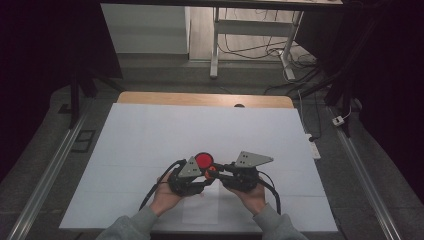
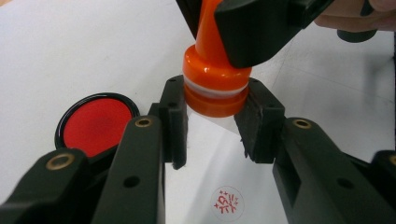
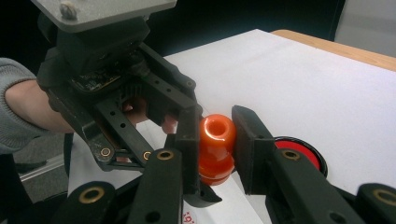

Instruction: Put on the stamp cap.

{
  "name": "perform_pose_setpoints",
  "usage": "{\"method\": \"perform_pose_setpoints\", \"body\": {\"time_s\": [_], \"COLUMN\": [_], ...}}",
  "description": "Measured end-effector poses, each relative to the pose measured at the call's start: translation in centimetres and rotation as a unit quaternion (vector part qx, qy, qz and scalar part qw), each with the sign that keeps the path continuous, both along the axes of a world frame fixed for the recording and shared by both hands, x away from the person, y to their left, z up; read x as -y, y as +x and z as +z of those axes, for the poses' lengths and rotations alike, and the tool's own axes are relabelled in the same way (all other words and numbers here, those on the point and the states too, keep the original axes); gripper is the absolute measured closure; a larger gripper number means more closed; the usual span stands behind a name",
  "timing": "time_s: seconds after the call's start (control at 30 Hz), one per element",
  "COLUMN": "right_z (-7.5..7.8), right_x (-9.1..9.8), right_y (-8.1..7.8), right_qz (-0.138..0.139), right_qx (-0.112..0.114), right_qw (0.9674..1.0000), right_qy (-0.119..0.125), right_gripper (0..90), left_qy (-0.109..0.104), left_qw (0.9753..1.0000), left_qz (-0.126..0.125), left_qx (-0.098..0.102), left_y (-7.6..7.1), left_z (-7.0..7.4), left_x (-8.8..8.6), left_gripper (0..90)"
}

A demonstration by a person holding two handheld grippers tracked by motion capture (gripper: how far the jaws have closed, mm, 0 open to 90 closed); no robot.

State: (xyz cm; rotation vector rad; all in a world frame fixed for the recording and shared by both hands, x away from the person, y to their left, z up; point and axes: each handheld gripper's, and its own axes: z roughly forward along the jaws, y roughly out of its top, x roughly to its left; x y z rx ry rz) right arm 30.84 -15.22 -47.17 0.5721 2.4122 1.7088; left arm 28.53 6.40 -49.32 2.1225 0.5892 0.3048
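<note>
An orange stamp with a white band is held just above the white sheet, between both grippers. My left gripper is shut on the stamp at its wide base, a pad on either side. My right gripper is shut on the stamp at its rounded knob. In the high view the left gripper and the right gripper meet tip to tip near the table's front. A round red ink pad lies open just behind them. A red stamped mark shows on the paper below the stamp.
The white sheet covers most of the wooden table, with bare paper to the left, right and back. The ink pad sits close beside the left jaw. Beyond the table are metal desk legs and floor cables.
</note>
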Motion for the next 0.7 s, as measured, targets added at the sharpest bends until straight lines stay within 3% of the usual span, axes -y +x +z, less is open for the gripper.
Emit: {"method": "perform_pose_setpoints", "body": {"time_s": [0.7], "right_z": [-0.20], "right_x": [-0.08], "right_y": [0.00], "right_qz": [0.001], "right_qx": [-0.004], "right_qw": [1.0000], "right_qy": [-0.001], "right_gripper": [72.1], "left_qy": [0.003], "left_qw": [1.0000], "left_qz": [0.004], "left_qx": [0.008], "left_y": [-0.09], "left_z": [0.01], "left_x": [0.00], "left_gripper": [64.4]}}
